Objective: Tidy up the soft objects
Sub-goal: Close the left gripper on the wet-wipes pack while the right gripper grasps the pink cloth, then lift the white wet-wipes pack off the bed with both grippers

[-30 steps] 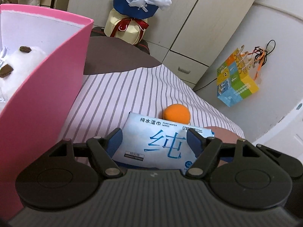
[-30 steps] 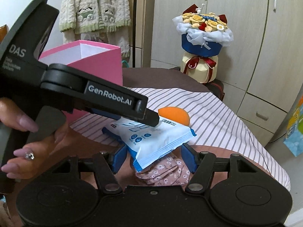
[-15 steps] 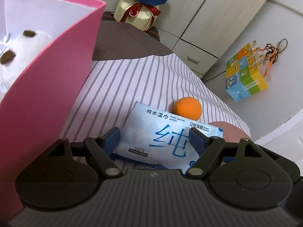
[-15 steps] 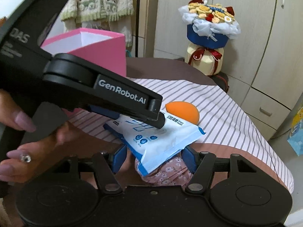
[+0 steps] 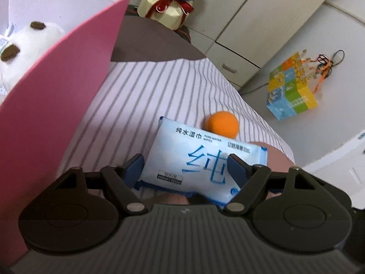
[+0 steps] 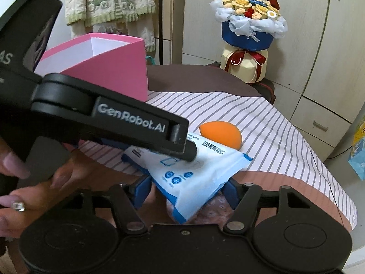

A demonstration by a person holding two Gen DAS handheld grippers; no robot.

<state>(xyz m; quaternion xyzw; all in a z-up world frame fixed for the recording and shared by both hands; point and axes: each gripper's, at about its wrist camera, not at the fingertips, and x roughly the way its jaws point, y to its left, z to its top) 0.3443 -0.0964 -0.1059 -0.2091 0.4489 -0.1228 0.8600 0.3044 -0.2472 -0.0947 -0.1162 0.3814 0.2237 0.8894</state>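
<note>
**Wipes pack between both grippers on the striped bed**

A striped sheet (image 5: 141, 96) covers the bed beside pale cabinets (image 6: 308, 45). The blue-white wipes pack (image 5: 200, 157), crinkly, lies at twelve o'clock of the left gripper (image 5: 184, 166), whose jaws are closing around it; the right gripper (image 6: 187, 189) stands apart. Only the left view shows the plush toy (image 5: 29, 43) inside the pink box (image 5: 52, 105).

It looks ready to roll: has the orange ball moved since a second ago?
No. The orange ball keeps its spot against the striped cloth's stripes.

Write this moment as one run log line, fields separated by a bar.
left gripper: closing, wipes pack between jaws | right gripper: around floral cloth | pink box: holds white plush
</note>
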